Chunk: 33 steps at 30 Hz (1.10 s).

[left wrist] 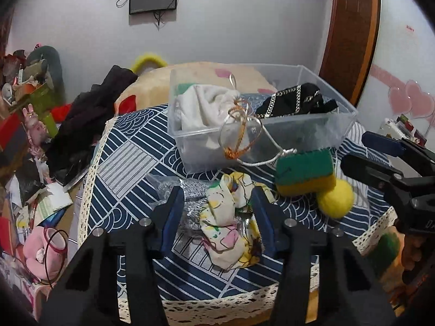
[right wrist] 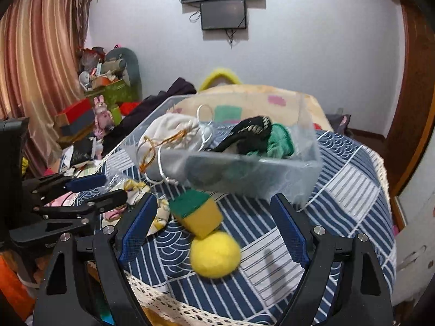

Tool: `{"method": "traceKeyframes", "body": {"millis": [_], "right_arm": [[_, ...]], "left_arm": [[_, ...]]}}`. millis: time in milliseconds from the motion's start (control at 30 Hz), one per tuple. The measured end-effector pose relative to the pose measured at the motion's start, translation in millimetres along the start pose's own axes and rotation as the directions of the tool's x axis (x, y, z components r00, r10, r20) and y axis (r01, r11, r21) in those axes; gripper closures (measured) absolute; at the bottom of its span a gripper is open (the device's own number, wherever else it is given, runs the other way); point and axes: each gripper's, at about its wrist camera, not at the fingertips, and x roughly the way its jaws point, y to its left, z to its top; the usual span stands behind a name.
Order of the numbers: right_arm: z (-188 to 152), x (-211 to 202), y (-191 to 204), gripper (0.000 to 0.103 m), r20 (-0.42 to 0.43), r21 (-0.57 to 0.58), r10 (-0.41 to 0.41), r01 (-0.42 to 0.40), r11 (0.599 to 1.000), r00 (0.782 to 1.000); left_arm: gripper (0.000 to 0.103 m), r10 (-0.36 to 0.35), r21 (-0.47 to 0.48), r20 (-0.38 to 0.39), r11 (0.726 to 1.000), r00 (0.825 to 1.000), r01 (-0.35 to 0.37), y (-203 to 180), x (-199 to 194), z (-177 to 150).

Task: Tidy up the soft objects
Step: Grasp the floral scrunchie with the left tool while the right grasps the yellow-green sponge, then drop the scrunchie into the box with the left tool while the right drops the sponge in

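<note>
No text, label, brand or number can be read in either view. The white door [left wrist: 402,54] at the right of the left wrist view carries a small red mark [left wrist: 409,28], too blurred to read. White letters on the black gripper body [left wrist: 424,224] are cut off and illegible.

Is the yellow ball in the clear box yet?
No, out. The yellow ball lies on the blue patterned cloth beside the sponge, in front of the clear box.
</note>
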Motion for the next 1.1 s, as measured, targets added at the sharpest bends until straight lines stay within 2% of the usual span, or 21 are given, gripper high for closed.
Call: {"method": "traceKeyframes", "body": {"millis": [67, 200, 233, 267, 300, 333, 367, 667, 1100], "right_arm": [[-3, 5, 2, 0.020, -0.013, -0.006, 0.004, -0.004, 1.000, 1.000], [-6, 19, 6, 0.021, -0.053, -0.008, 0.027, -0.027, 1.000, 0.998], [-8, 23, 8, 0.027, -0.057, -0.011, 0.022, -0.023, 1.000, 0.998], [-8, 25, 8, 0.042, -0.062, -0.014, 0.014, -0.015, 1.000, 0.998], [-10, 28, 8, 0.049, -0.077, -0.018, 0.009, -0.010, 1.000, 0.997], [-11, 30, 8, 0.059, -0.090, -0.017, 0.018, -0.020, 1.000, 0.996], [-12, 30, 6, 0.064, -0.092, -0.006, 0.041, -0.041, 0.999, 0.995], [-11, 0, 4, 0.067, -0.023, -0.016, 0.048, -0.048, 0.999, 0.999], [6, -40, -5, 0.068, 0.096, -0.004, 0.016, -0.016, 1.000, 0.995]], "left_arm": [[0.053, 0.004, 0.007, 0.000, 1.000, 1.000, -0.004, -2, 3, -2], [0.072, -0.015, -0.002, -0.032, 1.000, 0.999, 0.015, -2, 13, -5], [0.075, -0.007, -0.004, -0.035, 1.000, 0.999, 0.007, -1, 15, -6], [0.083, -0.005, -0.005, -0.032, 1.000, 0.999, 0.005, -1, 16, -7], [0.089, -0.010, -0.006, -0.028, 1.000, 1.000, 0.009, 0, 15, -8], [0.090, -0.023, -0.012, -0.027, 1.000, 0.999, 0.023, 1, 14, -8], [0.092, -0.035, -0.016, -0.027, 0.999, 0.999, 0.034, 2, 14, -8], [0.095, -0.086, -0.063, 0.025, 0.994, 0.996, 0.088, 11, -8, -5], [0.095, -0.102, -0.049, 0.153, 0.993, 0.983, 0.111, 4, -56, 14]]}}
